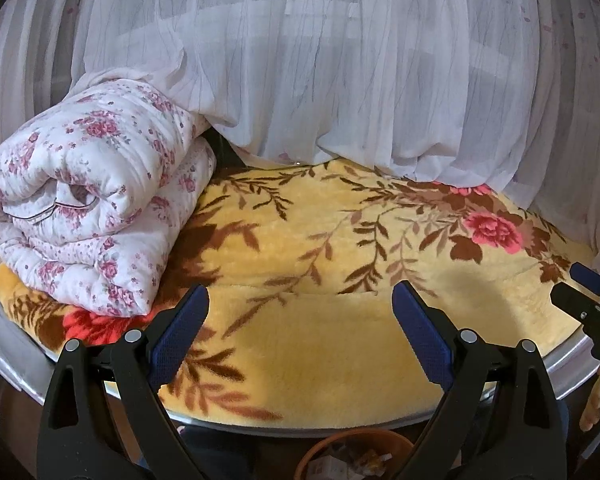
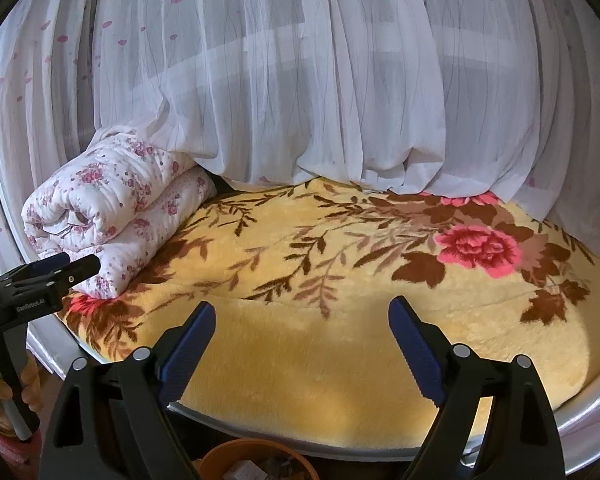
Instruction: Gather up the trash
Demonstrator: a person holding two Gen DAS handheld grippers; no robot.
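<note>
Trash [image 1: 340, 465] lies in an orange bin [image 1: 314, 450] at the bottom edge of both views, below the bed's near edge.

Both grippers hover over the yellow floral blanket [image 1: 340, 320] with nothing between their blue pads: the left gripper [image 1: 300, 300] stands spread wide, and the right gripper [image 2: 302, 316] is spread just as wide. A rolled pink-flowered quilt [image 1: 88, 208] sits on the blanket at the left, its far end touching the sheer white curtain [image 1: 340, 80] that drapes onto the bed behind. A hand [image 2: 4, 392] grips the left gripper's handle at the right view's left edge.
</note>
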